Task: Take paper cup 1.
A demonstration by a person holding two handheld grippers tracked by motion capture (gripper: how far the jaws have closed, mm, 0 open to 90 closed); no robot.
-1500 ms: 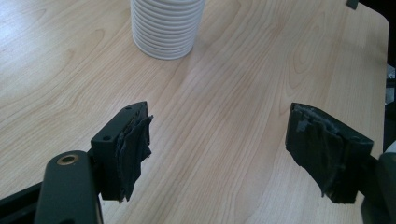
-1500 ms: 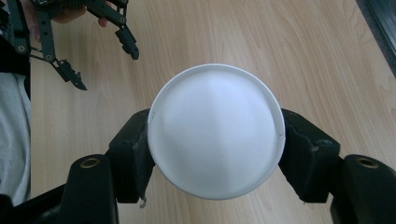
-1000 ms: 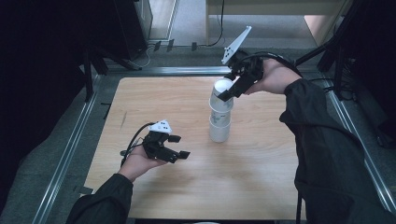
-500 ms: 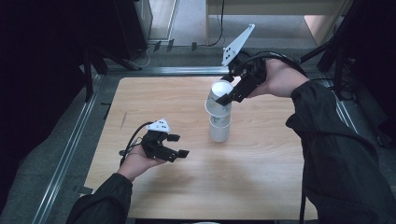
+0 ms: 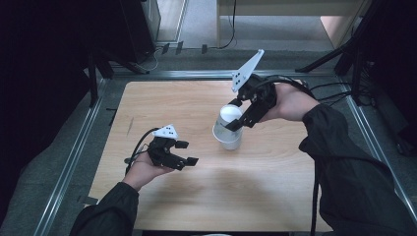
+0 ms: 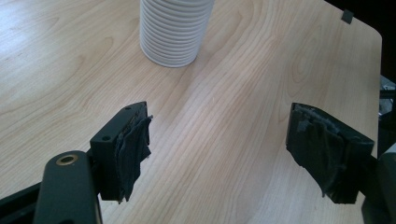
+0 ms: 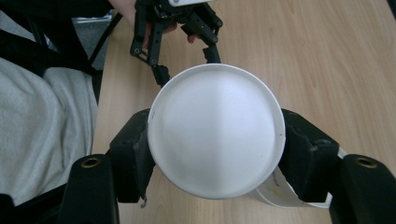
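Top cup gripped on the stack, mid-table

The left gripper [image 5: 183,152] rests near the table's [image 5: 162,206] left edge, jaws apart and empty. Toward the far edge, the right gripper [image 5: 235,115] clamps the top cup [image 7: 215,130] of the cup stack [image 5: 227,135]; lifting straight up, without tilting, should free it cleanly.

A lab-like recording bay: wooden table [image 5: 162,105] in metal rails [image 5: 69,162], trailing floor cables [image 5: 231,29].
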